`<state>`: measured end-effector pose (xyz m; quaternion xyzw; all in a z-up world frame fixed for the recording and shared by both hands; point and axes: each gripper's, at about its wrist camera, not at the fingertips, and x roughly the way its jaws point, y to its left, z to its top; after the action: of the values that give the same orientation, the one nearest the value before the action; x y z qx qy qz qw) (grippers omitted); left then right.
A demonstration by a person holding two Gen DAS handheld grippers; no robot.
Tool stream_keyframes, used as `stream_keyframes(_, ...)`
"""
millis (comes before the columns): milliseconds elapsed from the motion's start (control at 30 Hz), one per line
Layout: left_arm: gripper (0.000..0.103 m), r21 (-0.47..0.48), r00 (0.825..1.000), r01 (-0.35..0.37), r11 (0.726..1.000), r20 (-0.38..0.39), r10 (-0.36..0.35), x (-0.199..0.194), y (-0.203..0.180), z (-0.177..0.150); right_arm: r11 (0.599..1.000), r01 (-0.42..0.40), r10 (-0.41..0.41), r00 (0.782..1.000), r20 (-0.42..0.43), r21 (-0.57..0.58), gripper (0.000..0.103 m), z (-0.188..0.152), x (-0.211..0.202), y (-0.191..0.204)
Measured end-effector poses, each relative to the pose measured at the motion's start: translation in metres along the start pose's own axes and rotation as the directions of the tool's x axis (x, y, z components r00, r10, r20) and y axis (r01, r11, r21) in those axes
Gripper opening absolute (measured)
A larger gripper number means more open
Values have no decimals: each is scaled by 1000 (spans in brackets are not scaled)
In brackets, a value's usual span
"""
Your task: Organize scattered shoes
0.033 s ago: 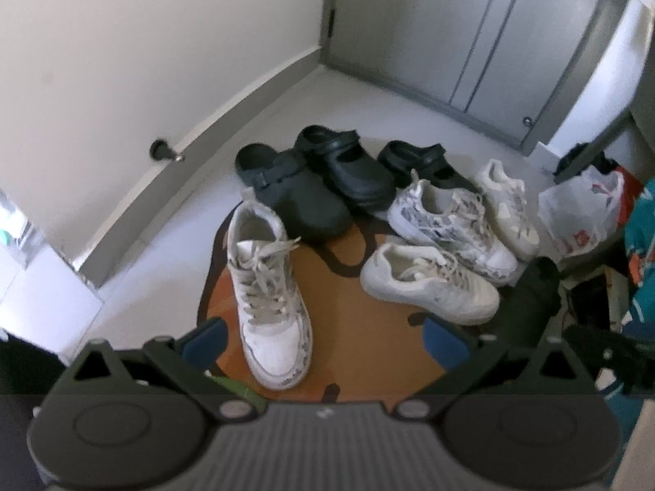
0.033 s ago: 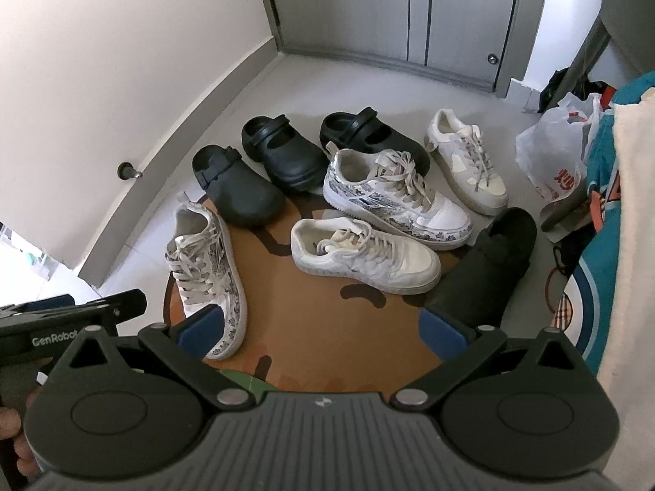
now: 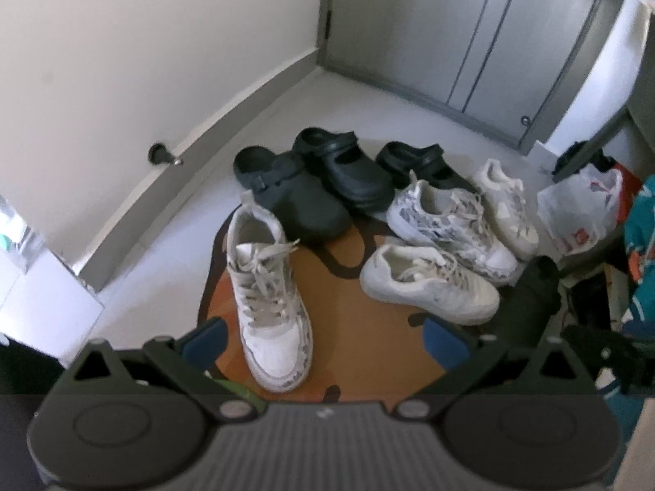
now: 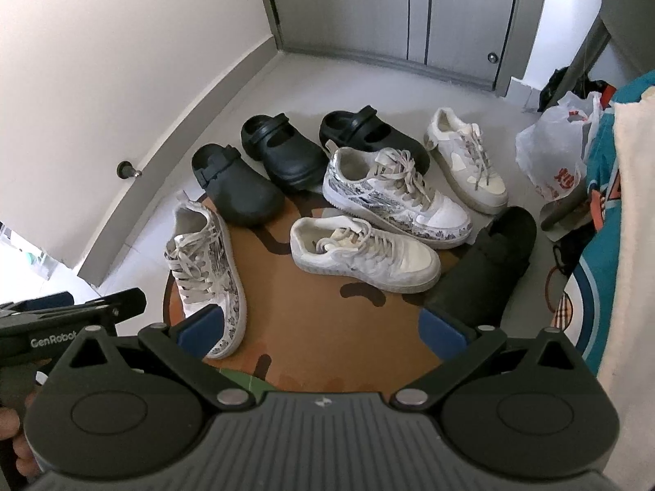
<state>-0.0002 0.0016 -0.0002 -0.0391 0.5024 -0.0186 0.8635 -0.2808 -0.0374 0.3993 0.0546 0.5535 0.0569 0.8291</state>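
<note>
1. The left tongs (image 3: pixel 323 339) are held wide apart and empty above a round brown-and-orange patterned mat (image 3: pixel 356 327); blue pads (image 3: pixel 204 337) are seen on the inner faces of the fingers.
2. The right tongs (image 4: pixel 321 329) are likewise spread wide with nothing between them, over the same mat (image 4: pixel 327 323).
3. Directly ahead of the left tongs, close to the left finger, a white laced leather sneaker with grey printed side panels (image 3: pixel 266 307) lies with its toe toward the camera.
4. Its match, a second grey-printed sneaker (image 4: pixel 393 200), is seen ahead of the right tongs, farther off, touching a plain white smooth-leather sneaker (image 4: pixel 364 257) that lies nearer.
5. Beyond these, a cream low-top sneaker with beige patches (image 4: pixel 466 163) is placed to the right.
6. Three matte black rubber clogs with heel straps (image 4: pixel 278 151) are lined up at the far edge of the mat, partly on the pale tiled floor (image 4: pixel 368 82).
7. A fourth black shoe of dull, soft-looking material (image 4: pixel 487 262) is found just ahead of the right finger.
8. A crumpled white plastic bag with red print (image 4: pixel 552 159) stands far right; its contents cannot be told.
</note>
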Motion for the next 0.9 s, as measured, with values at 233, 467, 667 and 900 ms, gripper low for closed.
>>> stream_keyframes(233, 103, -18, 999, -28, 999, -43, 27, 0, 3, 0, 999, -35, 36, 999, -5, 12, 103, -2, -6, -3)
stream_keyframes(467, 103, -22, 1000, -12, 1000, -29, 11, 2, 10, 5, 999, -18, 19, 999, -32, 29, 103, -3, 0, -1)
stream_keyframes(667, 103, -18, 999, -2, 1000, -41, 1, 7, 2, 1, 999, -8, 9, 999, -31, 47, 103, 0, 3, -7)
stream_keyframes(900, 103, -7, 999, 1, 1000, -53, -1, 11, -9, -3, 998, 4, -2, 1000, -30, 68, 103, 3, 6, -15)
